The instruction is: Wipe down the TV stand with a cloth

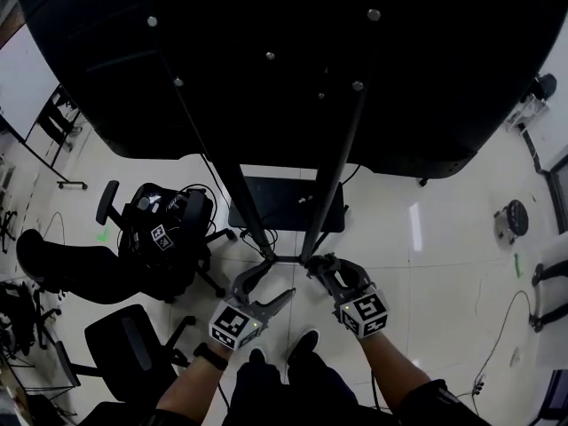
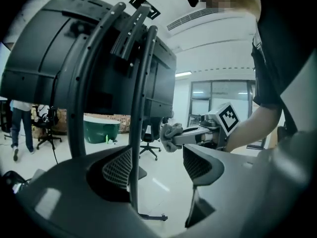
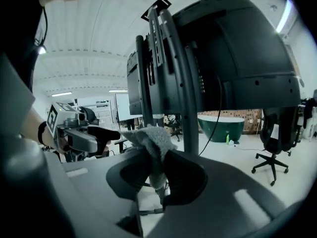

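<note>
the tv (image 1: pixel 311 60) fills the top of the head view with its black back. it is carried on a stand (image 1: pixel 235 185) whose 2 poles (image 1: pixel 342 167) run down to 1 dark base (image 1: pixel 288 204) on the pale floor (image 1: pixel 426 264). 2 grippers are held low near the foot of the poles, 1 in each hand.

the right gripper (image 3: pixel 157 175) has its 2 jaws closed on 1 grey cloth (image 3: pixel 151 138). the cloth is pinched between the pads, and its free end bunches up above them. that end sits just in front of the 2 poles, nearer the one on the view's left. it may be touching that pole, but the wide-angle view is too poor to be sure.

the left gripper (image 2: pixel 158 165) has its 2 jaws wide apart and grips nothing. 1 pole passes through the gap, close by the jaw on the view's left. past its jaws the right gripper shows from the side, with the cloth at its tip.

3 black chairs (image 1: pixel 160 238) stand on the floor at the left of the head view, well apart from the stand. 1 green tub (image 3: pixel 220 128) sits far behind the poles.
</note>
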Action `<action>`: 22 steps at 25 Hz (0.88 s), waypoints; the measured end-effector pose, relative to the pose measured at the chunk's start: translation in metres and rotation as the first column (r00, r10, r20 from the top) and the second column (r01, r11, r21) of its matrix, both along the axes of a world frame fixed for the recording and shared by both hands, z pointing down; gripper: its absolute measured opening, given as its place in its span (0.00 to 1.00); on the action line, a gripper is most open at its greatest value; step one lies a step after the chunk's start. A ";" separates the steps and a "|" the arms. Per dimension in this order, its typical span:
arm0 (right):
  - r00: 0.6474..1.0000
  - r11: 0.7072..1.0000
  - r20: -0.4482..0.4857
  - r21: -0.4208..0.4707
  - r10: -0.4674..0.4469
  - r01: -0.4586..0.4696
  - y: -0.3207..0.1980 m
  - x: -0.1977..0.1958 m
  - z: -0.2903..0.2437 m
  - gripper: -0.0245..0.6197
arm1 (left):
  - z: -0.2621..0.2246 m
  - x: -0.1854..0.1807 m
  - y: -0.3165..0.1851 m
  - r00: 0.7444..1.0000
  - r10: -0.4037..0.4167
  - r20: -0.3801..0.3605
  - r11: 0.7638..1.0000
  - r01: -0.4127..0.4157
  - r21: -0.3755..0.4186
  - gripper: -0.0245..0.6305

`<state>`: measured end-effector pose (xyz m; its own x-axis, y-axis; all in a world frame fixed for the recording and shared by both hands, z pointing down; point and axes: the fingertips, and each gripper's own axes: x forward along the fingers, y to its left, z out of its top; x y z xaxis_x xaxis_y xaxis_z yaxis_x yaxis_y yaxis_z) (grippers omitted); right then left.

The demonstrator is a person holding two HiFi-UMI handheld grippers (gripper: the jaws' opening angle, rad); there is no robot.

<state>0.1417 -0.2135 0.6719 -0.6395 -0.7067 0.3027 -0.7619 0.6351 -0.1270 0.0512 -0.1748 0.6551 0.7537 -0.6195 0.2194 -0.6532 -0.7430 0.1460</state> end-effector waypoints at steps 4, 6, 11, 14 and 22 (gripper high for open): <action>0.999 0.998 0.030 0.065 -0.023 0.021 0.036 -0.012 -0.048 0.15 | -0.051 -0.004 0.029 0.999 0.037 -0.024 0.996 -0.035 0.078 0.56; 0.999 0.996 0.041 0.082 -0.032 0.029 0.061 -0.020 -0.066 0.15 | -0.073 -0.008 0.051 0.998 0.063 -0.020 0.991 -0.060 0.118 0.56; 0.996 0.994 0.083 0.102 0.023 -0.031 0.122 -0.038 -0.104 0.15 | -0.111 -0.032 0.117 0.995 0.102 -0.022 0.980 -0.096 0.174 0.56; 0.995 0.989 0.091 0.131 0.052 -0.063 0.163 -0.051 -0.126 0.15 | -0.131 -0.053 0.161 0.994 0.101 -0.041 0.975 -0.090 0.201 0.56; 0.990 0.974 0.089 0.190 0.105 -0.121 0.278 -0.071 -0.168 0.14 | -0.156 -0.103 0.270 0.992 0.113 -0.047 0.968 -0.099 0.230 0.56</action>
